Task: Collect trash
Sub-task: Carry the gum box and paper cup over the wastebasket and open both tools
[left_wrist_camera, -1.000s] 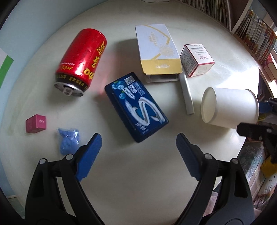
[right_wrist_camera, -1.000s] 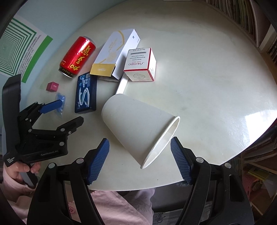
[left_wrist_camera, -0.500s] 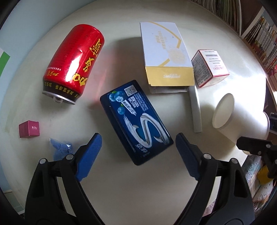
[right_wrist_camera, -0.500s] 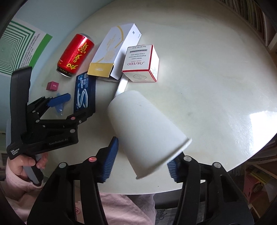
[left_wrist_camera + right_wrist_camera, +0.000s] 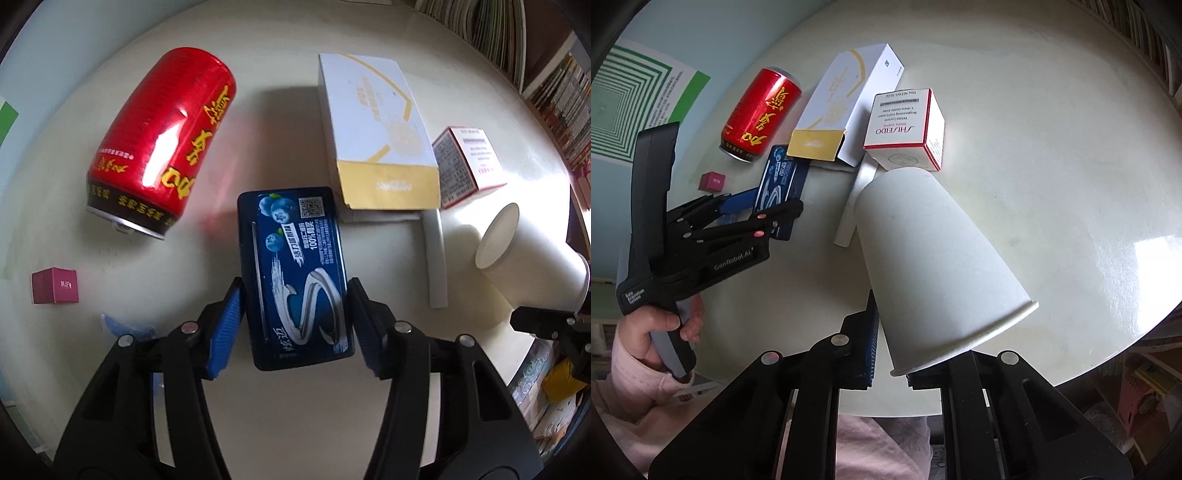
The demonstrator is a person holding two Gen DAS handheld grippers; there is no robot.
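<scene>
While left gripper [image 5: 295, 325] jaws clamp glossy flat gum box [image 5: 295, 273], right gripper [image 5: 890, 350] jaws pinch conical paper cup [image 5: 931, 258].

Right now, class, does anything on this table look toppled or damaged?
The red can lies on its side. The long white box lies flat, its end flap open. Nothing looks spilled.

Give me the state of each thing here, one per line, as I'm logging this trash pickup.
left tongs: shut on blue gum pack
right tongs: shut on paper cup
blue gum pack: gripped, flat
paper cup: held, tilted
red can: on its side
yellow-white box: lying flat, end flap open
</scene>
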